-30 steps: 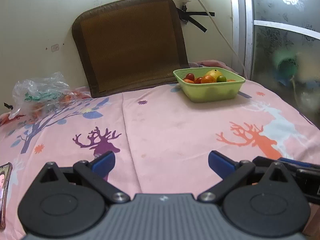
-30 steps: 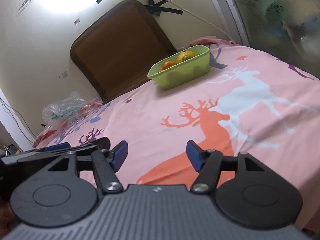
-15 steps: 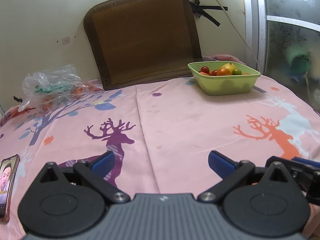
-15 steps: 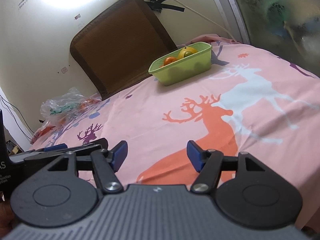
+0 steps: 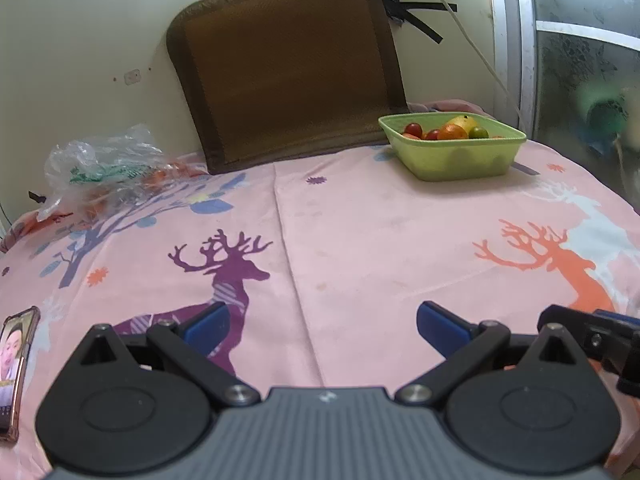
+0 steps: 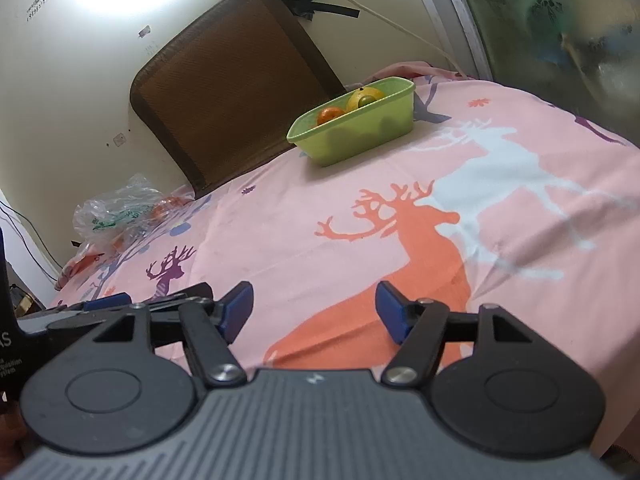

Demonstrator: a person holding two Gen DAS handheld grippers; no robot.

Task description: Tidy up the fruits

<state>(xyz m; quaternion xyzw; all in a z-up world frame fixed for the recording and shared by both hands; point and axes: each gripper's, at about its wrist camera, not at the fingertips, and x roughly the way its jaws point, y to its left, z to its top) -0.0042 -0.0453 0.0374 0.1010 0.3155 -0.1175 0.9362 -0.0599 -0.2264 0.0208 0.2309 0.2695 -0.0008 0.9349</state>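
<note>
The fruits (image 5: 450,131) sit heaped in a green tub (image 5: 460,160) far ahead of us and to the right of our left tool (image 5: 322,322): small red ones, an orange, a yellow one and a green one. From our right tool (image 6: 314,308) the tub lies ahead, well apart. Both tools hang low with their blue pads spread wide, holding nothing, side by side. Under them stretches a pink cloth with deer prints (image 5: 360,240), covering the tabletop. A brown mat (image 5: 288,68) leans on the cream wall behind the tub. Far ahead to the left lies a crumpled plastic bag (image 5: 100,164); a phone (image 5: 14,364) lies close at our left.
</note>
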